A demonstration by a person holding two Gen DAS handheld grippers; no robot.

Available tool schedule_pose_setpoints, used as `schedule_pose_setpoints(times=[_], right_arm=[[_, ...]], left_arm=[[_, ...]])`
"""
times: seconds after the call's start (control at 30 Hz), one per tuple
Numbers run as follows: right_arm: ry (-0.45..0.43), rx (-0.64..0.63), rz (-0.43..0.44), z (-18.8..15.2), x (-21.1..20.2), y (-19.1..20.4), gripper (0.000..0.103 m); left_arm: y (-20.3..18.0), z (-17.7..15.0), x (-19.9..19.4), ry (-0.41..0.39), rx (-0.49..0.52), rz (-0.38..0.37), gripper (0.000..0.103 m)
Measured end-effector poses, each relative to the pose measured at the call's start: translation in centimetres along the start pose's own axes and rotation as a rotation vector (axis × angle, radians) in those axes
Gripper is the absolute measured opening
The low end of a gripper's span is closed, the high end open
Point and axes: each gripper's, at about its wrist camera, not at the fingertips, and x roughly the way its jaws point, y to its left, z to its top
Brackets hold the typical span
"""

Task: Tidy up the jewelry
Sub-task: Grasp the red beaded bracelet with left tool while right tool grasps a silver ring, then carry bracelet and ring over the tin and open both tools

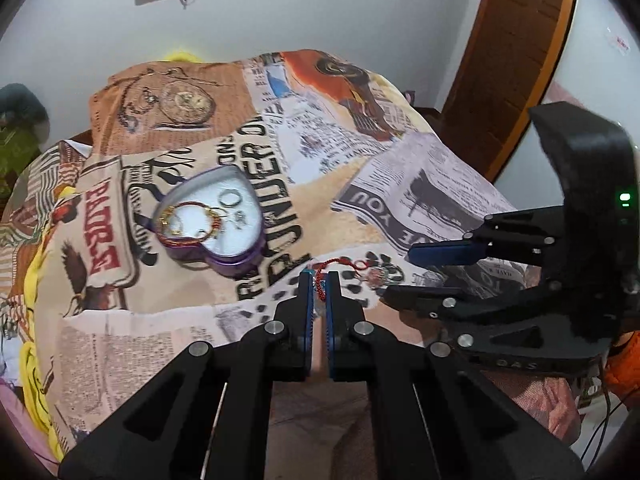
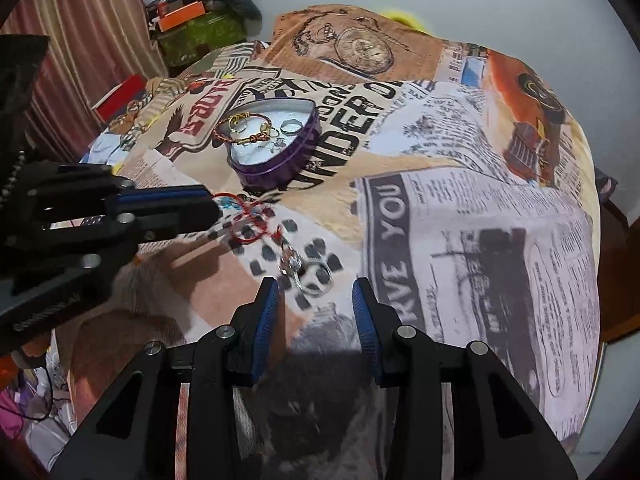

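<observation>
1. Cord (image 1: 320, 280), red, sits pinched between the left gripper's (image 1: 319, 280) pads, which are pressed nearly together around it. The rest trails right over the cloth (image 1: 400, 184) toward a small charm (image 1: 378, 274).
2. Step in hand, as I read it: lifting this red piece to carry it to the tin (image 1: 216, 220).
3. Tin stands up and left of the pinch, open and heart-shaped, already holding a bangle (image 1: 188, 220) and a ring (image 1: 230, 199). Its white floor shows free room on the near side.
4. Right gripper (image 2: 316, 292) hangs with jaws spread, nothing between them. A silver ring (image 2: 316, 280) lies on the cloth just ahead of its tips, touching the charm end of the cord.
5. Next move likely calls for a clean lift, so the dangling charm clears the tin's rim and doesn't drag that ring along.
6. Room: cloth between pinch and tin is bare. The cloth falls away close on the near side, so a dropped piece could slip off.
</observation>
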Motion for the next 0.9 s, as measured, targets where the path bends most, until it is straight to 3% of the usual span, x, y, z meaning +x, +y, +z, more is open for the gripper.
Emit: schedule_pose_setpoints(times=[0.23, 0.33, 0.57, 0.6, 0.63, 0.9], right_arm=[[0.000, 0.019, 0.027, 0.5, 0.9, -0.1, 0.035], [-0.005, 0.028, 0.029, 0.4, 0.8, -0.2, 0.027], [-0.021, 0.022, 0.031, 0.4, 0.1, 0.3, 0.027], [-0.027, 0.022, 0.035, 0.5, -0.1, 0.4, 0.022], [-0.025, 0.025, 0.038, 0.6, -0.2, 0.4, 0.009], [-0.095, 0.025, 0.039, 1.9, -2.1, 0.8, 0.007]], left_arm=[[1.2, -0.2, -0.6, -0.014, -0.019, 0.003, 0.004], [1.4, -0.3, -0.9, -0.022, -0.024, 0.003, 0.004], [1.4, 0.1, -2.0, -0.052, -0.028, 0.007, 0.004], [1.4, 0.2, -2.2, -0.059, -0.027, 0.009, 0.004], [1.4, 0.4, -2.4, -0.066, -0.028, 0.011, 0.004], [2.1, 1.5, -4.6, -0.126, -0.036, 0.030, 0.004]])
